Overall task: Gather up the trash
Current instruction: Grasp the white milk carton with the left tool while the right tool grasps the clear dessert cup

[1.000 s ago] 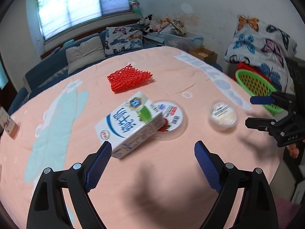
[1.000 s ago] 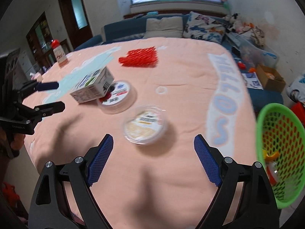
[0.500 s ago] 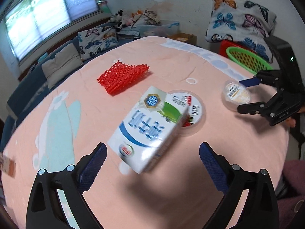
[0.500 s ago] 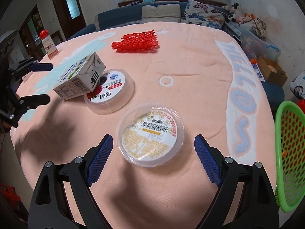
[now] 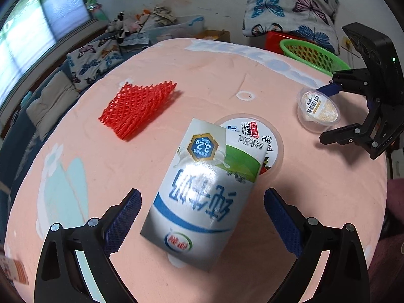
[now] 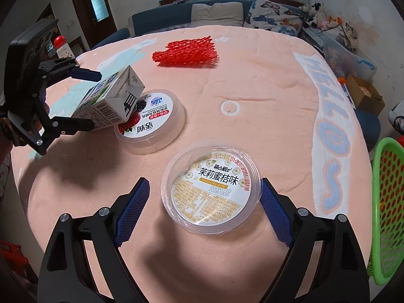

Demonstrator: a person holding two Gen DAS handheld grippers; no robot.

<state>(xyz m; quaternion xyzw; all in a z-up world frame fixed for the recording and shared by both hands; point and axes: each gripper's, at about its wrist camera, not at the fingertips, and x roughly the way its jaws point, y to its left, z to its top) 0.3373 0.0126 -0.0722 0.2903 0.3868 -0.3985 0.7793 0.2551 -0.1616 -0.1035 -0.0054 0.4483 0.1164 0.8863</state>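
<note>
Lying between right claw [image 6: 203, 203] fingers: cup [image 6: 210, 193]

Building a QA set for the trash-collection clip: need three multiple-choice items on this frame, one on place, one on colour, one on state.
1. Where does the milk carton rest?
A. Flat in the basket
B. Tilted, one end on the berry yogurt cup
C. On the red foam net

2. What colour is the basket?
A. Green
B. Blue
C. White

3. How is the right gripper?
A. Shut on the net
B. Not in view
C. Open, astride the citrus cup

Key: 1 B, the right wrist view shows the carton's end propped on the cup. 2 A, its mesh wall is green. 3 C, the fingers flank the cup.
</note>
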